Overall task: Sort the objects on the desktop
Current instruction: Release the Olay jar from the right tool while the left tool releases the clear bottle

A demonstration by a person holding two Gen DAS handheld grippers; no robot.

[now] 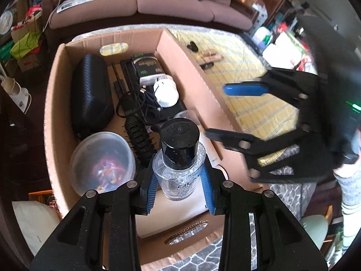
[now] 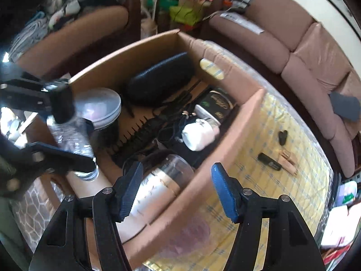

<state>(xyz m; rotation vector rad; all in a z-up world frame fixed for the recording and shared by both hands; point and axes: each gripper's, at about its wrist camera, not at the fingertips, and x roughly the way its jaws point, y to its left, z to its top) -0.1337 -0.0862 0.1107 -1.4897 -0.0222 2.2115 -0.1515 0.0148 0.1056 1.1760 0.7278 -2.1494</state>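
Note:
My left gripper (image 1: 179, 187) is shut on a clear bottle with a black cap (image 1: 180, 158) and holds it above the near end of a cardboard box (image 1: 54, 103). The bottle also shows in the right wrist view (image 2: 67, 122), with the left gripper (image 2: 56, 133) around it. My right gripper (image 2: 178, 192) is open and empty, hovering over the box's right wall (image 2: 225, 149). It shows in the left wrist view (image 1: 216, 110) at the right. The box holds a black case (image 1: 90, 94), a clear round lidded tub (image 1: 101, 158), a hairbrush (image 1: 140, 140), a white jar (image 1: 165, 92) and a dark tin (image 1: 146, 67).
The box stands on a table with a yellow checked cloth (image 2: 282, 158). Small dark items (image 2: 268, 160) and a tan stick (image 2: 288, 160) lie on the cloth. A pink sofa (image 1: 158, 2) stands behind the table. Cluttered shelves and bags surround it.

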